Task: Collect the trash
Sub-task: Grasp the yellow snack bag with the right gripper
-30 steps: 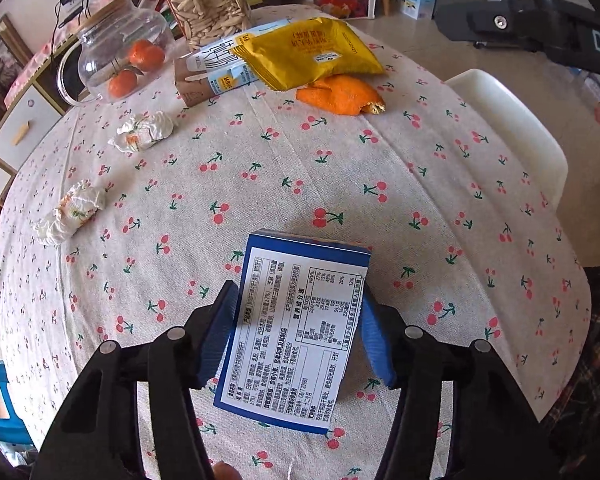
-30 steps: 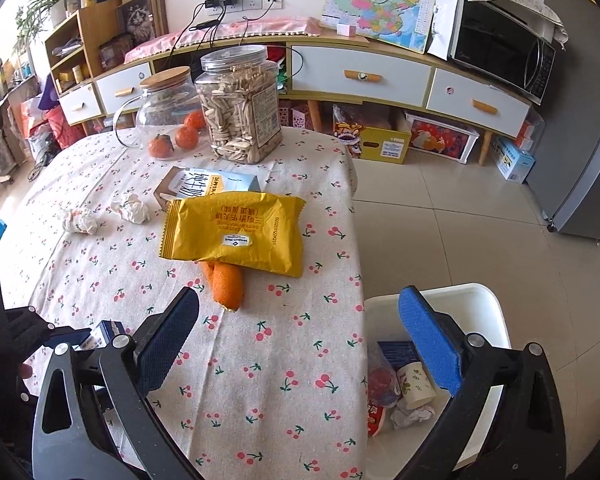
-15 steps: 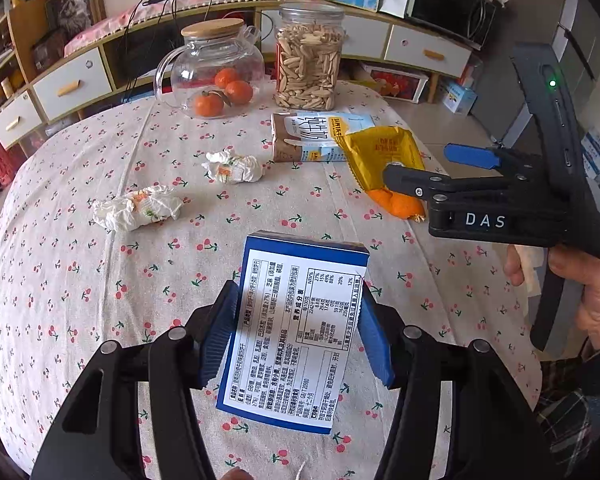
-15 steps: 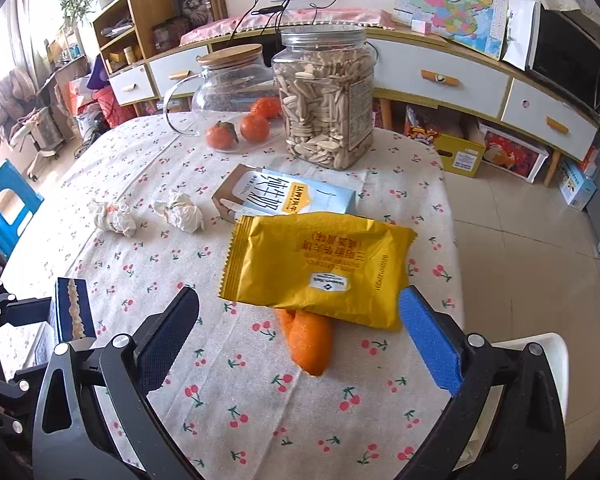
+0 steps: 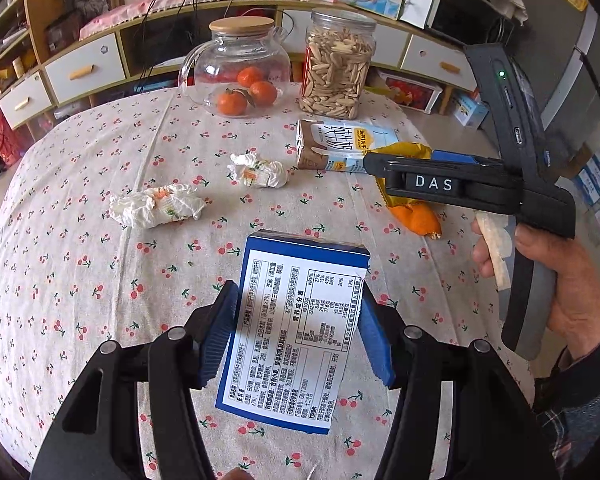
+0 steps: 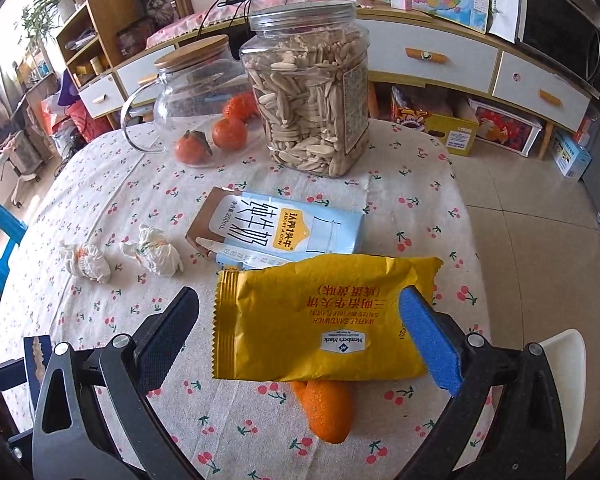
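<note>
The left hand-held gripper (image 5: 296,336) is clamped on a blue and white box (image 5: 290,344); both blue pads press its long sides, and the printed label faces the camera. The box is held above the table (image 5: 60,280), which carries a cherry-print cloth.

The right hand-held gripper (image 6: 300,332) is spread wide, with nothing pinched. Its fingers straddle a yellow snack wrapper (image 6: 320,320); the pads do not press on it. A hand (image 5: 556,276) grips this tool's handle in the left wrist view.

Positions relative to the yellow snack wrapper:
- Orange peel (image 6: 328,412): partly beneath its near edge, sticking out toward the camera.
- Milk carton (image 6: 280,228): lying flat, touching its far edge.
- Jar of seeds (image 6: 312,92): beyond the carton, upright, lid on.
- Glass teapot (image 6: 196,100): left of the jar, wooden lid on, with small oranges (image 6: 228,132) seen through the glass.
- Two crumpled tissues (image 6: 156,250) (image 6: 86,260): to the left, apart from each other, on the cloth.
- White bin (image 6: 560,364): to the right, beside the table edge; only its rim shows
</note>
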`<state>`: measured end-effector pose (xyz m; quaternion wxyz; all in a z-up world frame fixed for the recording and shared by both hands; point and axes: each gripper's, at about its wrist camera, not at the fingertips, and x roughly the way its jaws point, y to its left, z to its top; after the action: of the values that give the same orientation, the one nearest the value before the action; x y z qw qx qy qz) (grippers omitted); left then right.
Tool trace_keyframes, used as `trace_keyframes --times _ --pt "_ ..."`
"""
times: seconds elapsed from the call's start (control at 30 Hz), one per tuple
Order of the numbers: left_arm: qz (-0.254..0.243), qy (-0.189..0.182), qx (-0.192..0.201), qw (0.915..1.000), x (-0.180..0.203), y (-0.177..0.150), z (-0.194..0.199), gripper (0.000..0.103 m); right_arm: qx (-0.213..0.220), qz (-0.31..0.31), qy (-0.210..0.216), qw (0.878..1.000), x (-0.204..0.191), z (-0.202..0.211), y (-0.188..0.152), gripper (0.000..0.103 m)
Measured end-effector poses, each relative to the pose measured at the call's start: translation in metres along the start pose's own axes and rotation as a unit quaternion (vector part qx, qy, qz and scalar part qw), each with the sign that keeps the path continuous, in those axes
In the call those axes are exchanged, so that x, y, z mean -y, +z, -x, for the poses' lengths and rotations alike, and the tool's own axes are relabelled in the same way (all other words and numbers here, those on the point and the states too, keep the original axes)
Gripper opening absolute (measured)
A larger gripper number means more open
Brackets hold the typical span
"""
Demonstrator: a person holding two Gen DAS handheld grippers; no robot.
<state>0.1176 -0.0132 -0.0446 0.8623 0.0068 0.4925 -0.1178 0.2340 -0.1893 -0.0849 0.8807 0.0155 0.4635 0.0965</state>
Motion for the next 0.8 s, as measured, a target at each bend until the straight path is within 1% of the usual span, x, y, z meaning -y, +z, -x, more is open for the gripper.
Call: trace_keyframes --times 0.1,0.17,0.2,0.23,0.3,0.33,0.4,0.43,0.5,0.6,0.8 --pt "-0.001 -0.001 0.000 1.0000 0.000 0.001 -0.001 0.058 -0.033 -0.019 0.011 0.999 0.012 -0.017 0.000 0.096" --pt "0.000 -0.001 -0.001 1.0000 0.000 0.001 -0.002 0.058 -0.043 -0.036 0.026 0.998 0.020 -0.025 -0.002 0.096" --pt "0.000 0.000 -0.002 1.0000 0.000 0.002 -0.003 0.058 -0.040 -0.045 0.037 0.998 0.023 -0.026 -0.002 0.091" --pt "0.000 0.001 -0.002 1.0000 0.000 0.002 -0.004 0.058 -0.038 -0.053 0.048 0.997 0.026 -0.026 -0.003 0.076" --pt "0.004 0.004 -0.001 1.0000 -0.002 0.003 -0.006 0.058 -0.038 -0.073 0.071 0.994 0.031 -0.024 -0.002 0.063" --pt "0.007 0.004 0.000 1.0000 -0.003 0.003 -0.006 0.058 -0.036 -0.079 0.081 0.993 0.032 -0.022 -0.002 0.049" --pt "0.013 0.006 0.003 0.9999 -0.005 0.004 -0.006 0.058 -0.035 -0.083 0.082 0.993 0.033 -0.019 -0.003 0.037" --pt "0.017 0.007 0.006 0.9998 -0.006 0.004 -0.005 0.058 -0.032 -0.083 0.085 0.992 0.032 -0.017 -0.004 0.025" --pt "0.024 0.009 0.011 0.9996 -0.009 0.005 -0.004 0.058 -0.030 -0.087 0.096 0.991 0.031 -0.012 -0.005 0.011" --pt "0.031 0.015 0.022 0.9992 -0.011 0.007 0.000 0.058 -0.011 -0.080 0.097 0.992 0.026 -0.001 -0.004 0.006" --pt "0.046 0.034 0.057 0.9968 -0.015 0.011 0.010 0.058 0.029 -0.057 0.111 0.992 0.007 0.031 -0.003 0.005"
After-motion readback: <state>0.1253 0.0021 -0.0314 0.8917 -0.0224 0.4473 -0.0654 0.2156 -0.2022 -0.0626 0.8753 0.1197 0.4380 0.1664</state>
